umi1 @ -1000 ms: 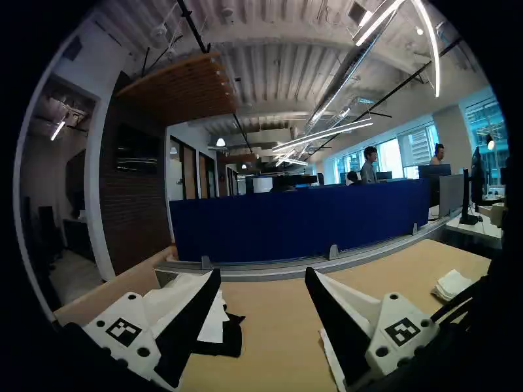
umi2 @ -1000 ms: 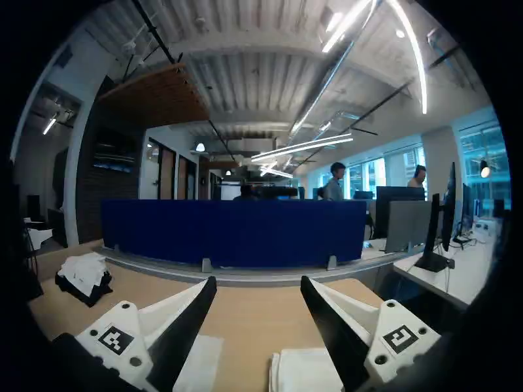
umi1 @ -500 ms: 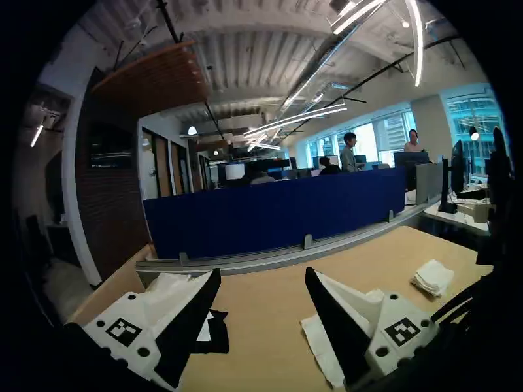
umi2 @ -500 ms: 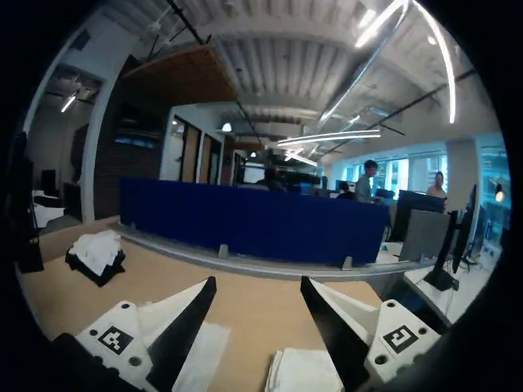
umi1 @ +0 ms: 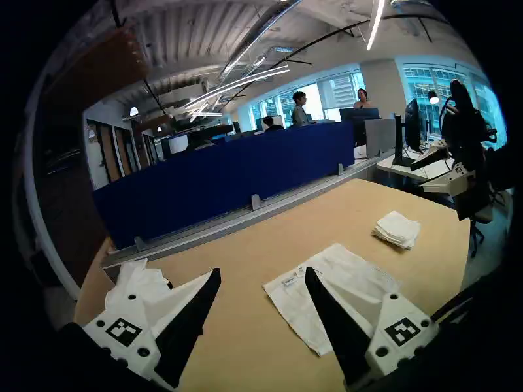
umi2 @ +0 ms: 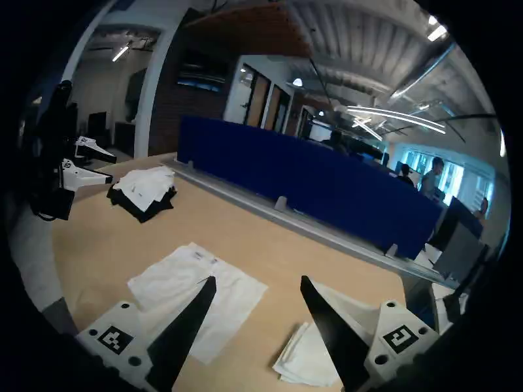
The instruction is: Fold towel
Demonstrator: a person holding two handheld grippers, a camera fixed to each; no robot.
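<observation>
On the wooden surface [umi1: 261,235] an unfolded white towel [umi1: 333,287] lies flat, and in the left gripper view it sits just ahead of the left gripper [umi1: 261,271]. That gripper's fingers are spread wide with nothing between them. Farther right on the same surface rests a small stack of folded cloths [umi1: 397,228], apart from the towel. A loose heap of white cloths [umi1: 140,287] lies at the near left corner. A blue partition [umi1: 222,176] runs along the far edge. In the right gripper view the right gripper [umi2: 257,281] is likewise spread and empty, with the towel to its left and the folded stack just below its right finger.
</observation>
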